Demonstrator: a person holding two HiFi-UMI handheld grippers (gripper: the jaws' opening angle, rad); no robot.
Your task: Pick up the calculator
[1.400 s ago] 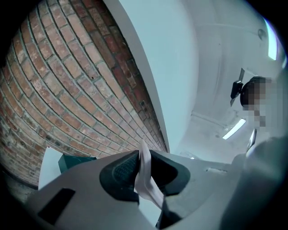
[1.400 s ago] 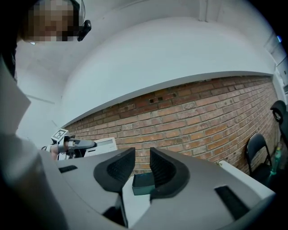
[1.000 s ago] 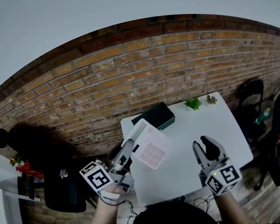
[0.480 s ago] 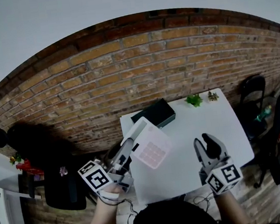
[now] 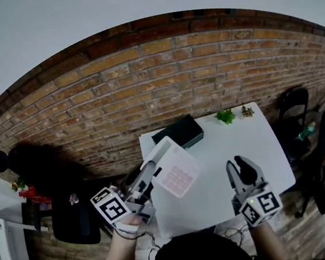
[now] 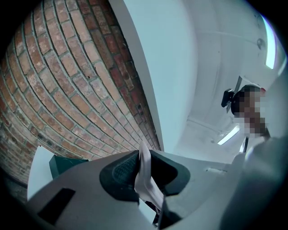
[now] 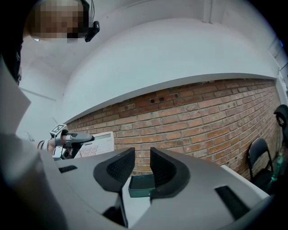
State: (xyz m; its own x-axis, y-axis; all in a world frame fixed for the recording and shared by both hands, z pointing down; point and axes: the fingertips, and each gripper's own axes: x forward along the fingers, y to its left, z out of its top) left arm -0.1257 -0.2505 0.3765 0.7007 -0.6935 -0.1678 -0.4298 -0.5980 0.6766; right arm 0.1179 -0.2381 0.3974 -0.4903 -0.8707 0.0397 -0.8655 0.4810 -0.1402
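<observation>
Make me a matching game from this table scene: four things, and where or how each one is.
Things:
1 calculator
2 box
3 plant
4 right gripper

States:
A holds nothing
B clamped in the left gripper, off the table
C dark green, at the table's far left corner
D bright green, at the table's far edge

Pairs: 1-B, 2-C, 3-D, 4-A.
The right gripper's jaws are closing with nothing between them.

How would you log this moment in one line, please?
left gripper: shut on calculator, above table | right gripper: empty, jaws closing
</observation>
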